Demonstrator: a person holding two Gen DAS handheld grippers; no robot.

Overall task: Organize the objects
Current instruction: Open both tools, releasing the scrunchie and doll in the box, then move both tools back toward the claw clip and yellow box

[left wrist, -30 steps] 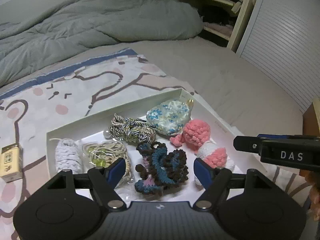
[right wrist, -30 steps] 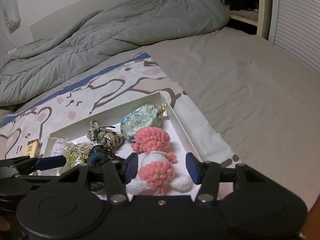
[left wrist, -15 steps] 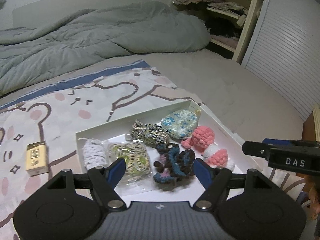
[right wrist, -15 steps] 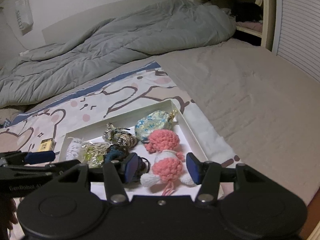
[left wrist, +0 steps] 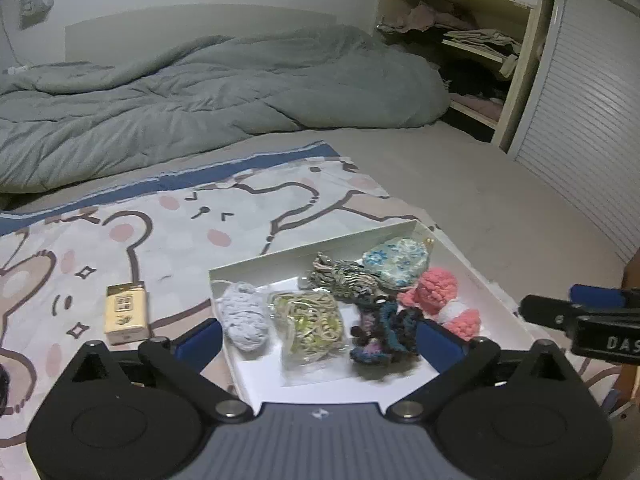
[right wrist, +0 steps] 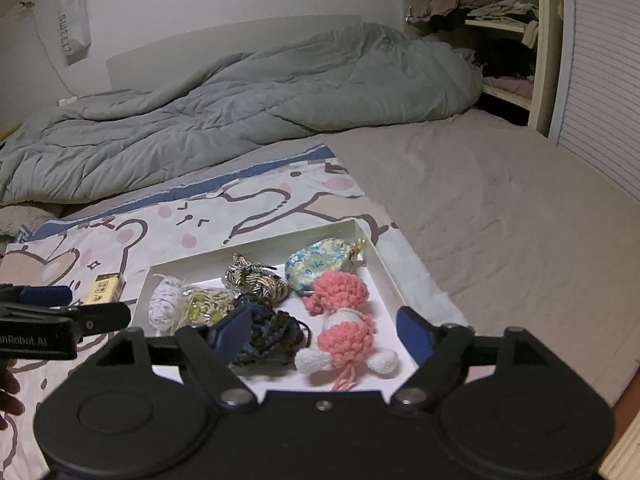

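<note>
Both claws are opening and grip nothing: left gripper (left wrist: 320, 338) spread wide, right gripper (right wrist: 324, 330) partly. Shallow white box (left wrist: 496, 300) sits on the cartoon-bear blanket (left wrist: 168, 236), holding a nubby pink-and-white crochet doll (right wrist: 346, 320), a dark frilly crochet piece (left wrist: 382, 330), a floral fabric pouch (left wrist: 396, 260), striped cord (left wrist: 344, 278), bagged string (left wrist: 312, 320) and a white yarn bundle (left wrist: 244, 320). Small yellow carton (left wrist: 125, 312) lies outside the box, just beside it on the blanket.

Dim, flat indoor light with soft shadows; fisheye bending and dark corners, slight blur and grain throughout.
</note>
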